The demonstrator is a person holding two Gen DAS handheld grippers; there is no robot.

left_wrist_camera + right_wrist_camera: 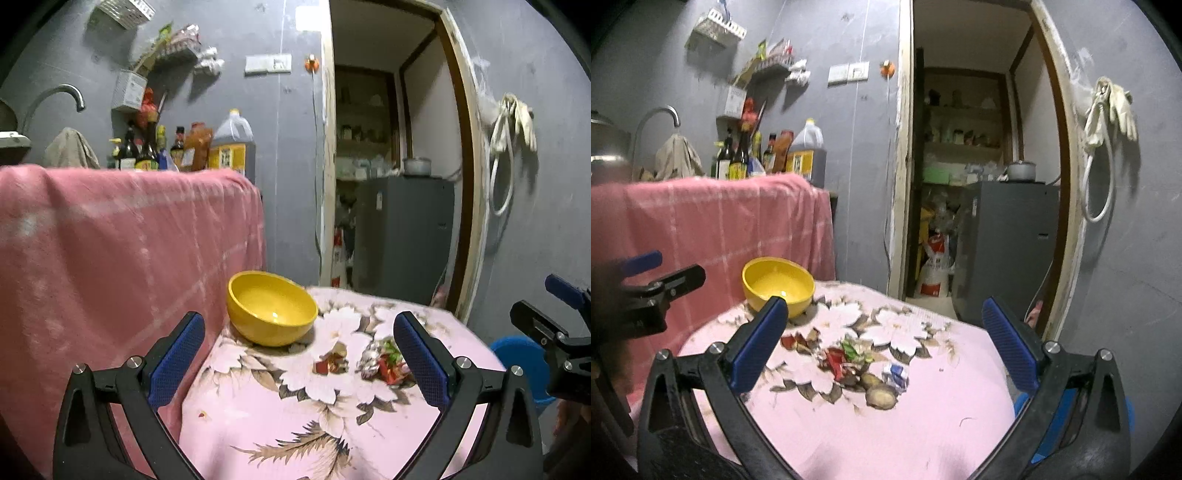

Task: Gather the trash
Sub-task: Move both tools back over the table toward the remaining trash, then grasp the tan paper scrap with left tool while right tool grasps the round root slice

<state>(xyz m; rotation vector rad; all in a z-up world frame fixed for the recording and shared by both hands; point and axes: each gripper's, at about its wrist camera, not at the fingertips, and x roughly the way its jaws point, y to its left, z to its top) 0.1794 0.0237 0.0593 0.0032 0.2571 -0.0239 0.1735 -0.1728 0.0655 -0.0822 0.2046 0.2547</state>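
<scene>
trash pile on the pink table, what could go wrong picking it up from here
1. The trash pile is many small loose wrappers and scraps, so one pinch may lift only some and scatter the rest across the floral tablecloth.
2. The yellow bowl sits near the back edge, close to the left gripper; a careless sweep could knock it.
3. Pinching flat scraps might snag the cloth and drag everything along.
</scene>
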